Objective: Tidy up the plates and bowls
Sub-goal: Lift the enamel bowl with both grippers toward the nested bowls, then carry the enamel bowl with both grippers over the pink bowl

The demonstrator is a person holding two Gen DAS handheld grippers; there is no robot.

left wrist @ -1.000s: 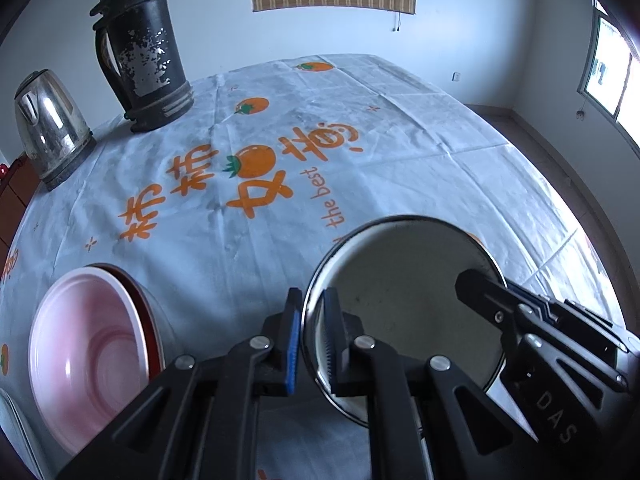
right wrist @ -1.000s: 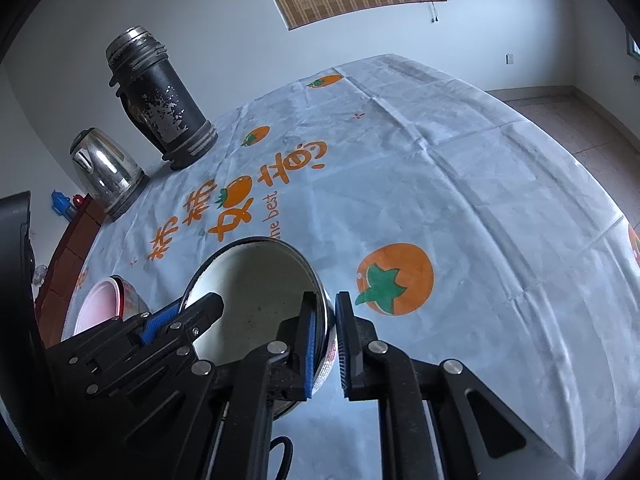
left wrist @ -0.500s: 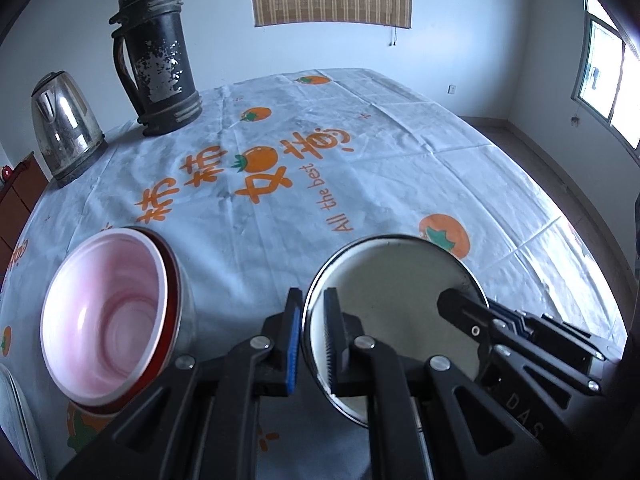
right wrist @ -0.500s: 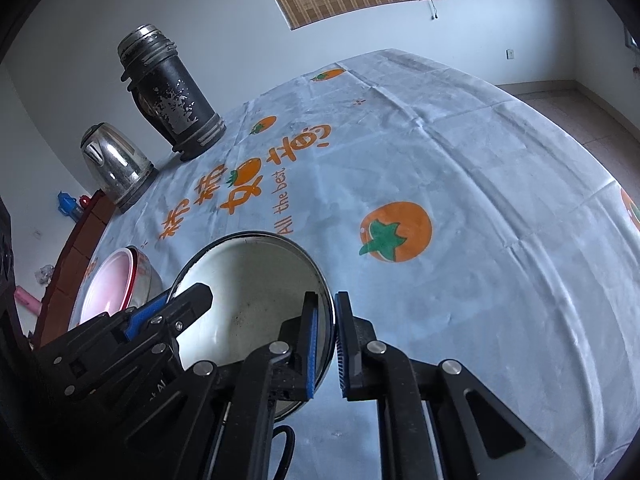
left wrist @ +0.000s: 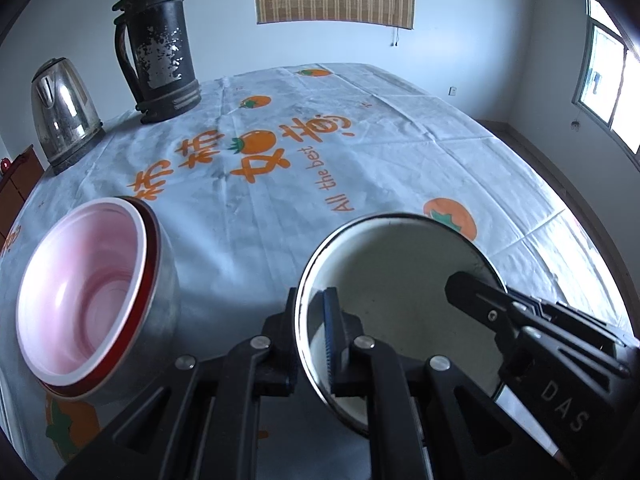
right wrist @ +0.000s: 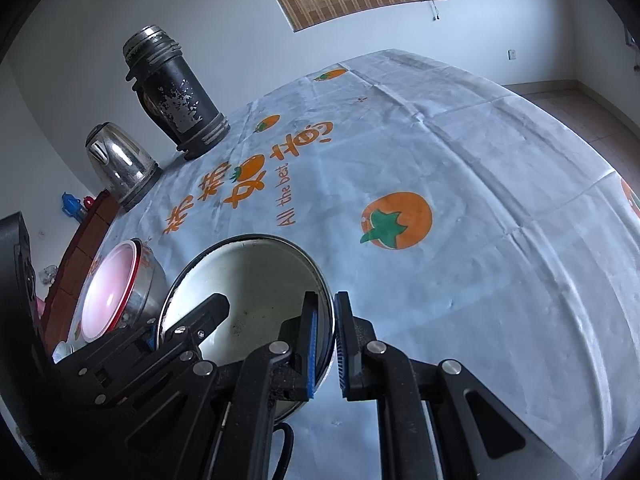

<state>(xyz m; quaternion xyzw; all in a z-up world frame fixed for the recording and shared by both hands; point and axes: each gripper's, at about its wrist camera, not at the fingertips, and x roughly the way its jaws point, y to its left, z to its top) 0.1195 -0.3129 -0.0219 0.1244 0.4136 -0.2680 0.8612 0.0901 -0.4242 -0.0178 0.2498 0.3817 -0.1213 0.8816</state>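
Left wrist view: the left gripper (left wrist: 316, 332) pinches the white bowl's (left wrist: 400, 280) near rim. The right gripper (right wrist: 325, 344) is clamped on its opposite rim; a pink bowl (left wrist: 80, 292) sits just left.

enamel bowl (left wrist: 394, 276) lowered, nearer pink bowl stack (left wrist: 80, 292)

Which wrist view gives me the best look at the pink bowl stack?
The left wrist view: the pink bowl stack sits large and unobstructed, its inside, red rim and metal outer bowl all visible. In the right wrist view the stack is small, near the frame's left edge and partly hidden behind the left gripper.
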